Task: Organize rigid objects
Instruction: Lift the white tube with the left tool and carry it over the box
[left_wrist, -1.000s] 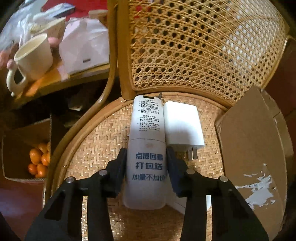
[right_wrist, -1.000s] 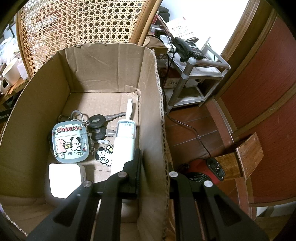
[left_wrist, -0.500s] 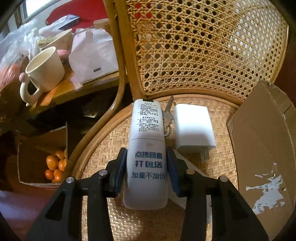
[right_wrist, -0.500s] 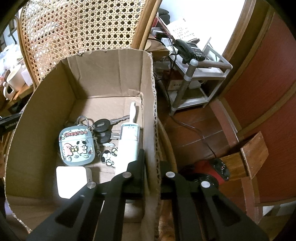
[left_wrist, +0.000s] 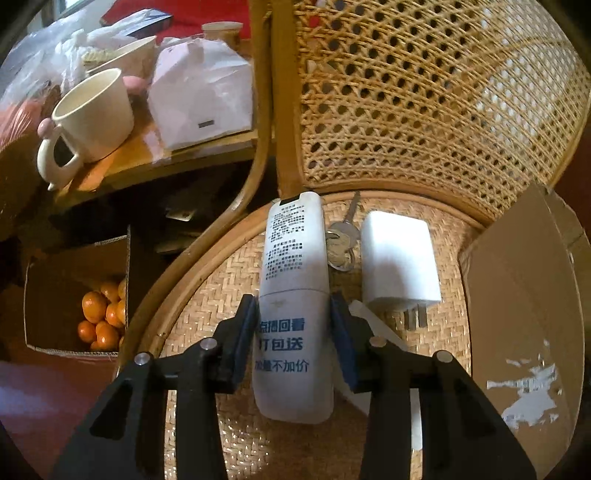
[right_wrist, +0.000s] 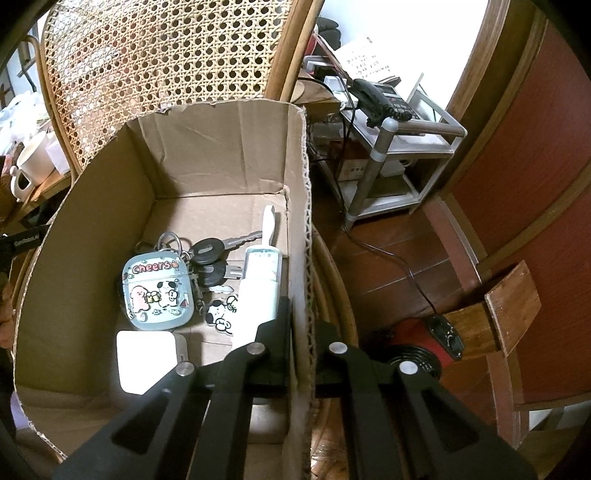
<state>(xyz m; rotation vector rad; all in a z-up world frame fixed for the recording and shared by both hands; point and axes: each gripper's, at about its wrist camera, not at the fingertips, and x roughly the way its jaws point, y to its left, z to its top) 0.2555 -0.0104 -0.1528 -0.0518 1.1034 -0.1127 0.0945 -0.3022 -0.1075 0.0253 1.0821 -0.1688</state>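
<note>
Two grippers busy. My left gripper (left_wrist: 293, 328) pinches the white remote (left_wrist: 293, 295) just above the wicker chair seat (left_wrist: 207, 295); a loose grip could drop it onto the keys (left_wrist: 341, 247) and white charger (left_wrist: 400, 262) beside it. My right gripper (right_wrist: 301, 339) is clamped on the cardboard box wall (right_wrist: 299, 221); tugging might tip it. Box holds an earbud case (right_wrist: 157, 291), car keys (right_wrist: 208, 258), lint roller (right_wrist: 260, 280), white block (right_wrist: 146, 356).
</note>
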